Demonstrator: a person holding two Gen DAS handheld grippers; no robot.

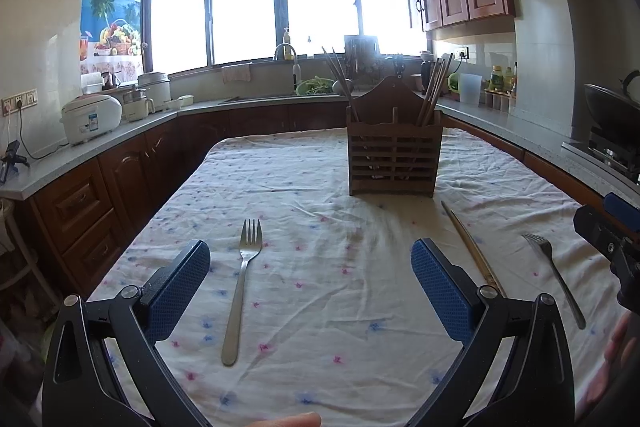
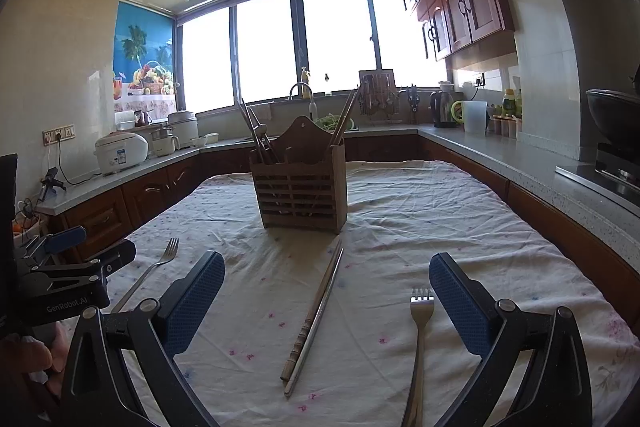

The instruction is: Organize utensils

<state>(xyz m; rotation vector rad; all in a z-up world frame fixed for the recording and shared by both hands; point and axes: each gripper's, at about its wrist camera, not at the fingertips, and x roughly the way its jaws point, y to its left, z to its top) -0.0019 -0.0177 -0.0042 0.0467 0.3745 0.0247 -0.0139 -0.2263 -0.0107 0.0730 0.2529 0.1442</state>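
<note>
While both tools hover low over the near edge of a table (image 1: 320, 163) draped in a flower-print cloth (image 2: 420, 211), neither holds anything. The left tool (image 1: 310, 289) is spread wide, its blue-padded fingers (image 1: 178, 293) clear of the cloth; a steel fork (image 1: 243, 283) lies between them, nearer the left finger, tines pointing toward the far edge, untouched. In the right wrist view that same fork (image 2: 150, 273) sits toward the table's left edge, just beyond the body of the left tool (image 2: 68, 279).

Around the middle of the table, set toward the far edge, stands a slatted wooden utensil holder (image 1: 394, 155), upright, with chopsticks (image 1: 434, 89) leaning out of its compartments. In front of it lies a loose pair of chopsticks (image 2: 314, 319), side by side on the cloth, their tips close to the holder (image 2: 300, 183) and their handles angled back toward the near edge.

The right tool (image 2: 327, 305) is likewise released, fingers (image 2: 460, 307) wide apart, with the loose chopsticks lying below the gap. A second fork (image 2: 419, 343) rests just inside its right finger, tines toward the far edge; contact with the finger cannot be judged. From the left wrist view this fork (image 1: 554, 277) lies near the table's right edge, beside the right tool's body (image 1: 612, 239).
</note>
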